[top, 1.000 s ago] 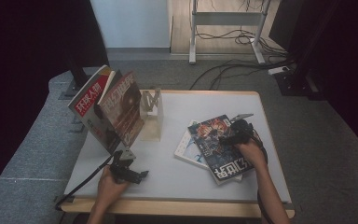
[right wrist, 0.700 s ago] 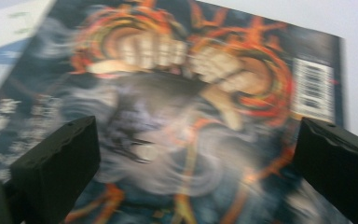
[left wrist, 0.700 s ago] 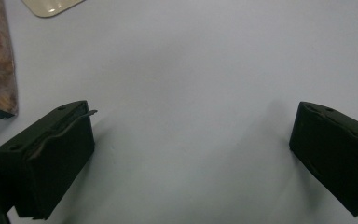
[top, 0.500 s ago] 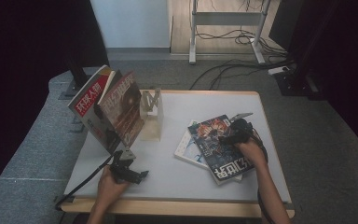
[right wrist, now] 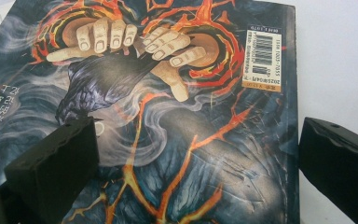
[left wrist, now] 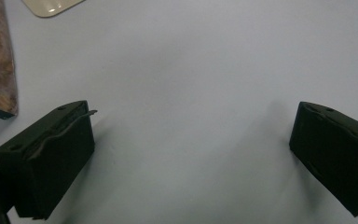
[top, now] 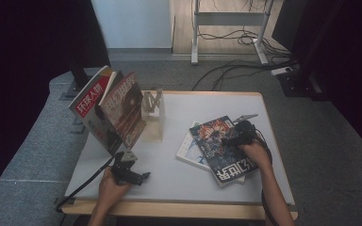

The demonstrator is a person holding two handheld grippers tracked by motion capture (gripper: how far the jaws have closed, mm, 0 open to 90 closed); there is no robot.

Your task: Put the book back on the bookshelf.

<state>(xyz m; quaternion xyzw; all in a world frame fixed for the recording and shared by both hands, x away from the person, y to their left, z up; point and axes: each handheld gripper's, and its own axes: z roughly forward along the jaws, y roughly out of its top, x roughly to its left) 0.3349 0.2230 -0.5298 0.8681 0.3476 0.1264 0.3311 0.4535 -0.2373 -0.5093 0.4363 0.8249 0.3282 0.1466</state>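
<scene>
Hovering over the dark magazine (right wrist: 177,140), your right gripper (top: 230,140) has jaws spread wide, empty; its long axis runs diagonally across the table (top: 179,179).

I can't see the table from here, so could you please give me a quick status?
Left gripper open over bare table. Right gripper open over dark magazine. Nothing in the way.

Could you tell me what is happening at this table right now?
A person works at a white table with two hand-held grippers. The right gripper hovers open over the dark magazine on top of a small pile. The left gripper rests open over bare tabletop near the front edge. Two more magazines lean against a small rack.
</scene>
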